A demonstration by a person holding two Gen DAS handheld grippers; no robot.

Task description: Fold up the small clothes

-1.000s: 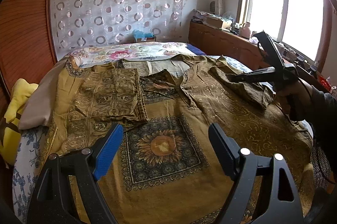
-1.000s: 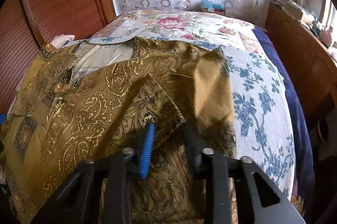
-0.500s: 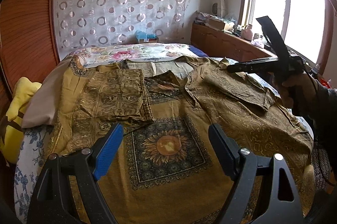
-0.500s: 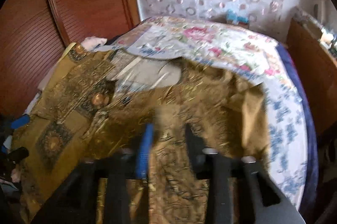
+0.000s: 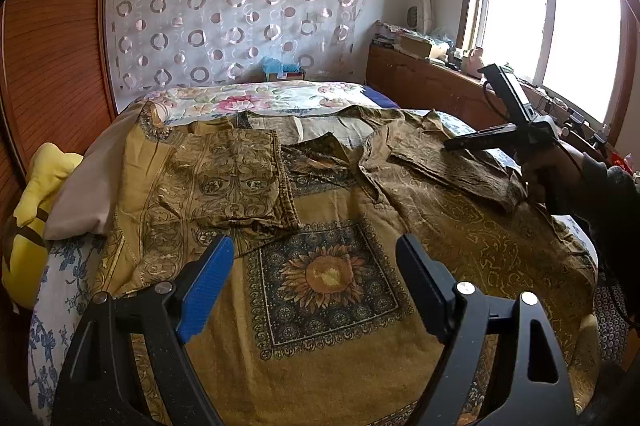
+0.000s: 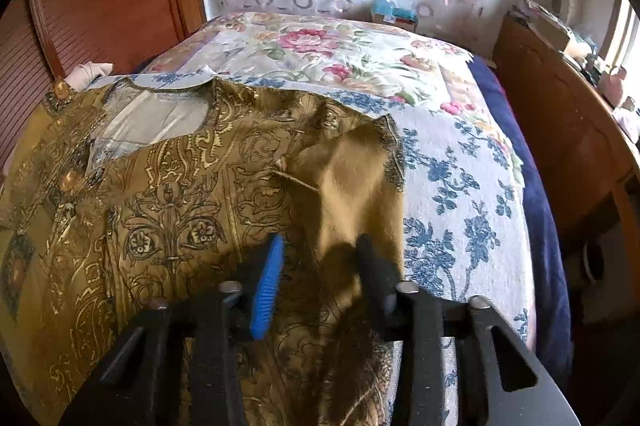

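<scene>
A gold-olive patterned shirt [image 5: 332,274] lies spread over the bed, its sunflower panel in the middle. One sleeve [image 5: 224,182] is folded in on the left. The other sleeve [image 5: 452,174] lies folded across the right side. My left gripper [image 5: 316,266] hovers open above the sunflower panel, holding nothing. My right gripper [image 6: 320,254], held by a hand [image 5: 548,174], sits low over the right sleeve's plain olive underside [image 6: 352,178]. Its jaws are closing, and sleeve cloth lies in the gap without the pads pressing on it.
The bed carries a blue-flowered sheet [image 6: 460,186] and a floral cover [image 5: 256,102] at the far end. A yellow cushion [image 5: 36,194] and a beige pillow [image 5: 88,186] lie at the left edge. A wooden wardrobe [image 5: 52,46] stands left, a low cabinet [image 5: 420,86] under the window on the right.
My right gripper let go of the sleeve it had pinched and shifted along it; the sleeve now lies flatter on the shirt. The left gripper has not moved.
</scene>
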